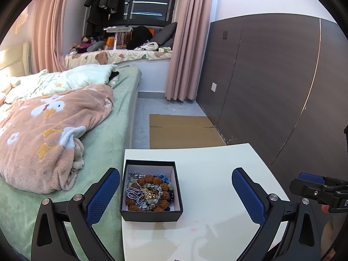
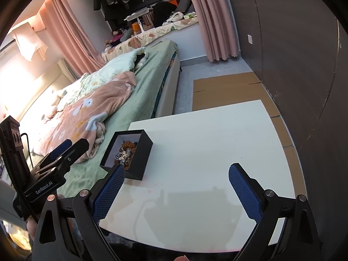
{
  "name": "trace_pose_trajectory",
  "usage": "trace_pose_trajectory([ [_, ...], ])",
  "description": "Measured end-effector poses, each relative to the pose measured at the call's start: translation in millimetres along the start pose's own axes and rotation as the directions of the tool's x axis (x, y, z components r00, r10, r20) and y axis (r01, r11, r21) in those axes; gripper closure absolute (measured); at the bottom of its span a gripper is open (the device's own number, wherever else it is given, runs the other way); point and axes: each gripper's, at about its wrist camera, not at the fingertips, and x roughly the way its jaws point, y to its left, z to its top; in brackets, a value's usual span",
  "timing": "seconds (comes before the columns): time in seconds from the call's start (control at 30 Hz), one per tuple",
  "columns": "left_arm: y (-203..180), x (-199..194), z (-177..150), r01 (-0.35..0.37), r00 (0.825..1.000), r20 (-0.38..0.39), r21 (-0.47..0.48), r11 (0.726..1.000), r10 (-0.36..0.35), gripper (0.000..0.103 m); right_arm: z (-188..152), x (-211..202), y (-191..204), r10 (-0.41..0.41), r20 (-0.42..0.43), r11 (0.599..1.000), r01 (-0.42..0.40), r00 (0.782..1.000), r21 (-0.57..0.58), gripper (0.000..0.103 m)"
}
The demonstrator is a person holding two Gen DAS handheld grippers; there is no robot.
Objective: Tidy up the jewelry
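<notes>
White surface (image 1: 217, 174) at lower centre carries a black box (image 1: 151, 214) full of jewelry (image 1: 148, 192), perhaps bracelets; left tool (image 1: 175, 195) and right tool (image 2: 176, 192) both gape, holding nothing.

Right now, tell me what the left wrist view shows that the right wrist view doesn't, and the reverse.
Only the left wrist view looks down into the black box, showing the whole heap: brown bead bracelets, a silver chain and blue beads. Only the right wrist view shows the box's outer side wall and the wide bare stretch of the white table beside it. Both show the box at the table edge nearest the bed, and both grippers open, holding nothing.
</notes>
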Motion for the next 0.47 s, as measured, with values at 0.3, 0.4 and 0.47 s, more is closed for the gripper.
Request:
trace_pose_trajectory([
  [0.3, -7.3, -2.3, -2.1, -0.026, 0.999, 0.02, 0.041, 0.999, 0.026, 0.0, -1.2, 2.9, 1.3, -0.002, -0.002, 1.0, 0.002, 1.0, 0.001, 0.006],
  [0.4, -6.6, -1.1, -1.7, -0.026, 1.0, 0.015, 0.038, 0.999, 0.025, 0.0, -1.7, 4.0, 2.1, -0.004, -0.004, 1.0, 0.004, 1.0, -0.003, 0.006],
  [0.47, -6.3, -0.5, -1.1, -0.025, 1.0, 0.011, 0.037, 0.999, 0.025, 0.0, -1.5, 3.9, 1.9, -0.002, -0.004, 1.0, 0.002, 1.0, -0.001, 0.006],
])
